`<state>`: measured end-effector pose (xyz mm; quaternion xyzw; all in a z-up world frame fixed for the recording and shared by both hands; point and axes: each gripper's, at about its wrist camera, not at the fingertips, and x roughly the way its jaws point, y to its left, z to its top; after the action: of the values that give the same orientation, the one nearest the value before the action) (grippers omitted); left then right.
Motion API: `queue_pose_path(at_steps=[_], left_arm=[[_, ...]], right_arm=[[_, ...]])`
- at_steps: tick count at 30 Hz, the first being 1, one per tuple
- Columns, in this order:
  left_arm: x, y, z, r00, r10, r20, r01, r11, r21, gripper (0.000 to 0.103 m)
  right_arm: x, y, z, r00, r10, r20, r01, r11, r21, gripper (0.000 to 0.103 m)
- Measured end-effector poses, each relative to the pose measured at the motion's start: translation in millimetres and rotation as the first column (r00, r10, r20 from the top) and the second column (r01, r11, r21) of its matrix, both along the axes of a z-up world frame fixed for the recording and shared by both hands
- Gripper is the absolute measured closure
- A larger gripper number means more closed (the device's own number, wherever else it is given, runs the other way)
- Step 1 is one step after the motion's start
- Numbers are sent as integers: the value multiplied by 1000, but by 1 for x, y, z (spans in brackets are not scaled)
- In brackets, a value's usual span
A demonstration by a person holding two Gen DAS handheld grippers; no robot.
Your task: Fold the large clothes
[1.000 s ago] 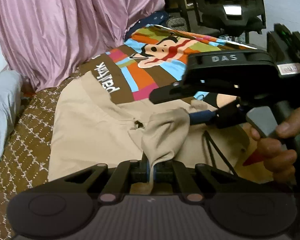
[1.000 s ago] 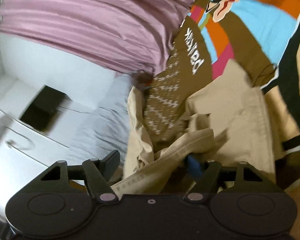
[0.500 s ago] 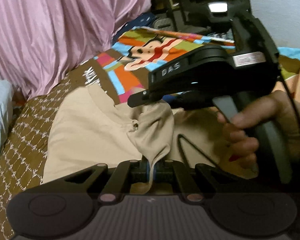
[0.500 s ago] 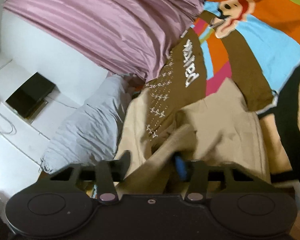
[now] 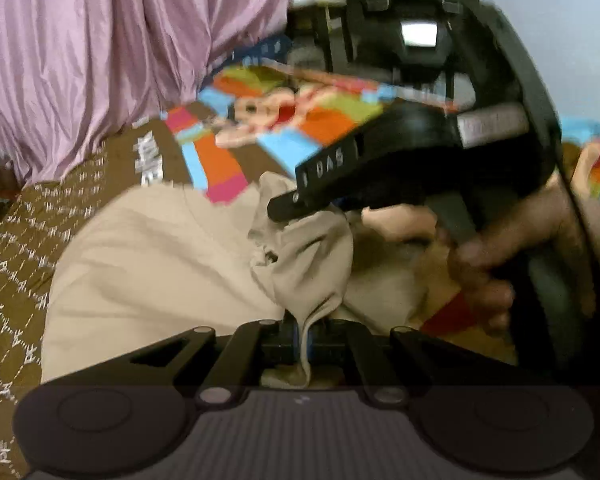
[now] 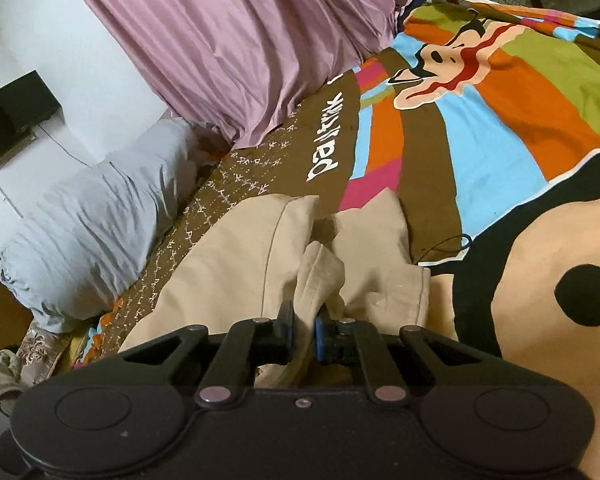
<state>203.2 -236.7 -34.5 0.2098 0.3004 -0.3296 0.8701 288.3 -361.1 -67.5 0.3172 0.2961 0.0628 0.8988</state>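
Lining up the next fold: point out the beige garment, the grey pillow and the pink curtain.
beige garment (image 6: pixel 236 264): right wrist view, flat panel left of the bunched fold.
grey pillow (image 6: pixel 100 216): right wrist view, middle of its creased cover.
pink curtain (image 5: pixel 80 64): left wrist view, pleated folds at upper left.

The cloth (image 6: pixel 236 264) I worked on was plain beige. Under it lay a bedsheet (image 6: pixel 480 132) striped in orange, sky blue, brown, pink and olive, with a cartoon monkey. The curtain (image 6: pixel 260 40) was mauve, the pillow (image 6: pixel 96 220) pale grey.
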Motion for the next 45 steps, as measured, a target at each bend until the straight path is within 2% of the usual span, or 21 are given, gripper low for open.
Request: queue_pose_path(at_steps=[2,6,10,13,15,17,22,23,25,29,31,34,36,39,42,45], left_arm=[[-1,-3,11,999,-28,30,29,999,-41,101],[-5,-28,9,995,-83,57,83,996,-10,101],[2,-43,-16,995,-98,-15,98,995,-15,101],[11,-38,-32,993,-84,-82,81,996,-36,100],[14,-32,-31,992,-81,-96,77,996,-46,97],[15,-24,-26,990,-89,-113,82,994,-71,88],[14,0,-4,981,-116,-153,86,978,-191,48],[13,7,2,978,-126,-166,87,970,-226,44],[12,23,14,971,-137,-196,74,951,-299,33],[12,60,40,974,-109,-196,23,919,-394,20],[17,83,54,982,-61,-178,-21,904,-427,13],[28,112,68,984,78,-158,-138,895,-423,2],[40,126,70,967,207,-148,-250,885,-394,1],[63,143,61,920,347,-183,-391,854,-344,1],[88,156,39,877,405,-261,-473,824,-311,1],[106,163,14,842,412,-348,-512,814,-274,1]], right_arm=[[-6,2,10,998,-1,64,4,999,-50,95],[-16,-6,29,990,-31,140,49,991,-126,96],[-20,-27,17,994,-99,48,104,986,-130,96],[-14,-29,3,994,-103,-45,94,983,-161,96],[-8,-27,-6,992,-93,-80,78,982,-170,96],[-8,-26,-10,993,-84,-89,68,983,-171,95],[-6,-25,-15,992,-75,-98,57,982,-179,93],[-6,-25,-16,992,-77,-104,58,982,-180,92],[-6,-24,-17,990,-83,-117,60,980,-188,84],[-13,-26,-14,985,-128,-112,103,974,-203,71],[-24,-25,-5,985,-144,-91,122,969,-216,52],[-45,-23,13,987,-149,-64,130,963,-237,39],[-66,-17,27,986,-155,-58,133,952,-275,37],[-101,-7,48,989,-128,-70,97,938,-334,31],[-137,0,70,991,-106,-81,66,918,-392,21],[-166,2,91,991,-91,-93,37,884,-466,10]])
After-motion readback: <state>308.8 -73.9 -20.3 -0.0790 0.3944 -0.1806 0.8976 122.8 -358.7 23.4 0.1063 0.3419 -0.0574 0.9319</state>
